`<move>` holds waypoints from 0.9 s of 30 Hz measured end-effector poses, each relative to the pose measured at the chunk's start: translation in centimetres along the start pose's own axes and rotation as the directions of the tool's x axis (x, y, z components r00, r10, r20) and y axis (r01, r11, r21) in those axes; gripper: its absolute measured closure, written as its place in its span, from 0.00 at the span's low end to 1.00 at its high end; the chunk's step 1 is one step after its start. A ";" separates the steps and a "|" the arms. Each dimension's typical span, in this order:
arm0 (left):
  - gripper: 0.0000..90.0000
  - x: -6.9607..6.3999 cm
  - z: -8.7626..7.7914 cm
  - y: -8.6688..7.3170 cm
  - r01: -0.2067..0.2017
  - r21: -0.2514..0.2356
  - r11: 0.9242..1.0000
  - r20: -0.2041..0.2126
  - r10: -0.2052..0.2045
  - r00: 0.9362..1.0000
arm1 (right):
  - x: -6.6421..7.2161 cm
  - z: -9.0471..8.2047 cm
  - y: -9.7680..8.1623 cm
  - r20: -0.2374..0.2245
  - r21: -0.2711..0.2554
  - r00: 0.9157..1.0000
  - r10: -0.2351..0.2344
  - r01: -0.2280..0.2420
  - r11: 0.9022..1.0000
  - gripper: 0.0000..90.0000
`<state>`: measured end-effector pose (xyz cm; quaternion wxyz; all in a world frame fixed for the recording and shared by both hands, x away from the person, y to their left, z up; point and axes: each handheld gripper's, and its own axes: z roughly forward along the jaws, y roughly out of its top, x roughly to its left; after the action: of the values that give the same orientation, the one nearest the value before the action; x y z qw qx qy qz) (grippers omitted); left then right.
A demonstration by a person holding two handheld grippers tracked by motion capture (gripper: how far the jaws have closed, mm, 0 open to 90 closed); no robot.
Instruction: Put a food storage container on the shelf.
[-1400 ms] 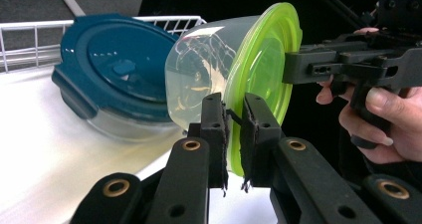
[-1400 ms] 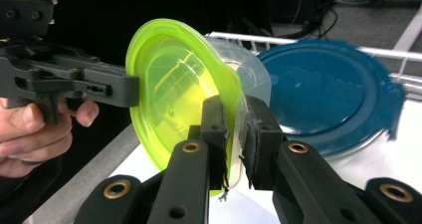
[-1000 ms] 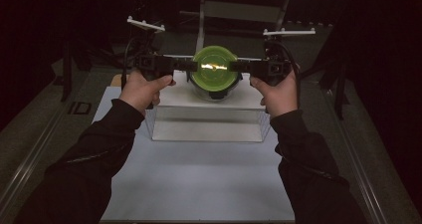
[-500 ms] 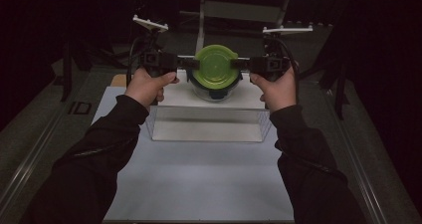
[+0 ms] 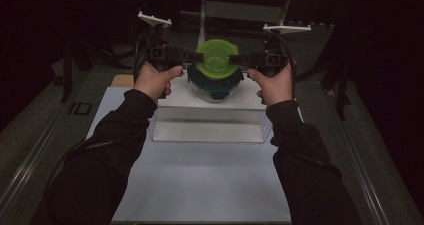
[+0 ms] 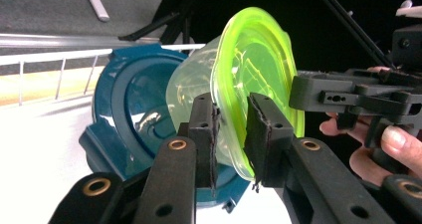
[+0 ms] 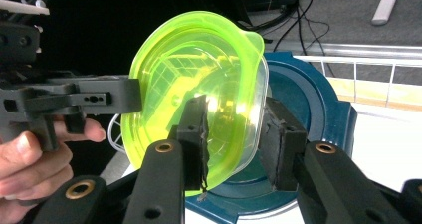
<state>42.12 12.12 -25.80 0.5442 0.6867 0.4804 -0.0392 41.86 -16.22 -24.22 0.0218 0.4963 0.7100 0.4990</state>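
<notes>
Now both tools' jaws wider around container (image 5: 217, 60).

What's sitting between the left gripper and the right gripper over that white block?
In the high view, the green lidded container lies between the left gripper and the right gripper, above a teal lid.
</notes>
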 end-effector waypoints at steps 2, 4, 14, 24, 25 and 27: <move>0.79 0.2 0.3 0.1 0.009 -0.005 1.000 0.003 -0.009 1.000 | -0.3 0.0 0.2 -0.002 0.001 1.000 0.012 -0.012 1.000 0.73; 0.76 0.4 0.5 0.2 0.007 -0.001 1.000 -0.005 -0.007 1.000 | -0.5 0.0 0.3 0.007 -0.001 1.000 0.022 -0.022 1.000 0.74; 0.63 0.5 1.2 0.4 -0.025 -0.025 0.999 -0.037 0.024 0.999 | -1.2 0.4 0.6 0.026 0.000 0.999 0.026 -0.026 1.000 0.63; 0.42 -0.2 0.2 0.2 -0.065 -0.088 0.994 0.009 0.066 0.998 | -1.1 -0.5 0.9 0.029 -0.029 0.999 -0.017 0.018 0.999 0.43; 0.39 -0.4 0.1 0.1 -0.083 -0.089 0.993 0.026 0.086 0.996 | -1.0 -0.6 0.9 0.026 -0.030 0.999 -0.023 0.024 0.999 0.40; 0.37 -0.8 -0.1 -0.1 -0.106 -0.089 0.990 0.038 0.109 0.993 | -0.8 -0.7 0.8 0.027 -0.031 0.999 -0.044 0.045 0.999 0.36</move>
<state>41.61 11.70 -25.38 0.5848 0.6864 0.4323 -0.0035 42.47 -17.31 -23.66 0.0502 0.4866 0.7124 0.5032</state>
